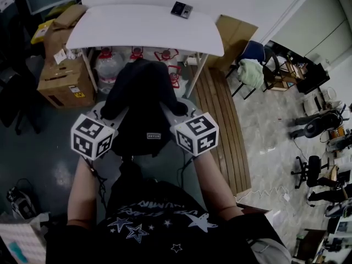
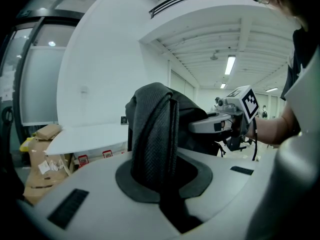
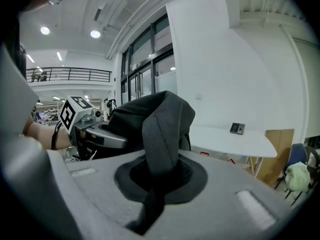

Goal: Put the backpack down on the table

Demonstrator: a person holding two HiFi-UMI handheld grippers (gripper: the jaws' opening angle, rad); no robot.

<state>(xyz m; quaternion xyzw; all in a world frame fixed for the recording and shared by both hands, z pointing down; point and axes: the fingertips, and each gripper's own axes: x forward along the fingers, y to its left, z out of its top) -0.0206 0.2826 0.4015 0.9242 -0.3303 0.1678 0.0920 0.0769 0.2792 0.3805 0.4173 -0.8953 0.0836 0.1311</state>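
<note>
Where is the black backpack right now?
In the head view's centre, the backpack hangs between the left gripper and right gripper, both shut on it, just short of the white table.

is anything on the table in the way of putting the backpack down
Nothing visible is in the way. The backpack is held up just in front of the white table, whose near part is bare. The only thing on it is a small dark device at the far edge, toward the right.
</note>
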